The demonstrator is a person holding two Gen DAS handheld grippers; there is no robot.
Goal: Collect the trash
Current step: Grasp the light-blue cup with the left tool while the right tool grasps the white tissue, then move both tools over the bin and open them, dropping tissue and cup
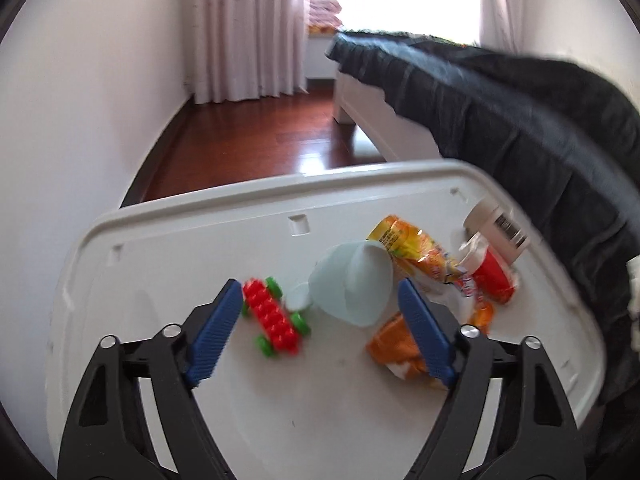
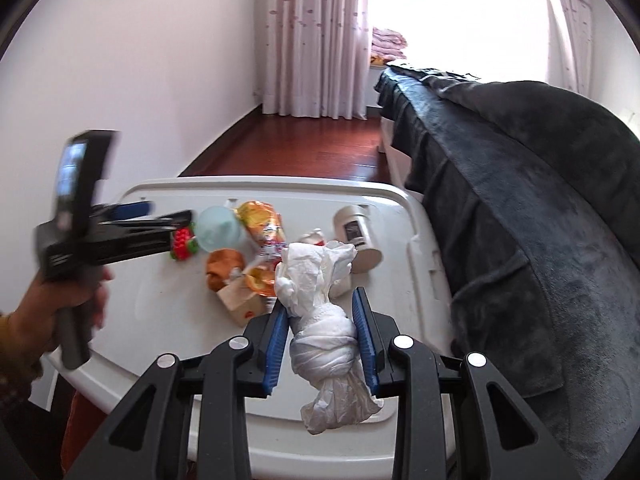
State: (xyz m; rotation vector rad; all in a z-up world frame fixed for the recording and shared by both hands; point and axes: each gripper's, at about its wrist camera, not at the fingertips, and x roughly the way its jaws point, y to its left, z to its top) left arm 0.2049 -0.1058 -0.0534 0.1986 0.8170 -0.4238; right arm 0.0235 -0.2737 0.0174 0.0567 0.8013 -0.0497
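My right gripper [image 2: 322, 300] is shut on a twisted white tissue wad [image 2: 324, 344] and holds it over the near right part of the white lid [image 2: 160, 304]. My left gripper [image 1: 320, 288] is open and empty above the lid [image 1: 280, 392]; it also shows in the right wrist view [image 2: 156, 212]. Between its fingers lie a red and green toy [image 1: 274, 320] and a pale blue cup [image 1: 352, 284] on its side. Orange snack wrappers [image 1: 408, 244], a crumpled orange packet [image 1: 396, 348], a red wrapper [image 1: 494, 276] and a white bottle [image 1: 498, 228] lie to the right.
A dark grey blanket [image 2: 520, 200] covers the bed right beside the lid. A white wall [image 2: 140, 80] is to the left, with red wooden floor [image 1: 256, 144] and pink curtains [image 2: 316, 40] beyond. A small white cap [image 1: 298, 296] lies by the cup.
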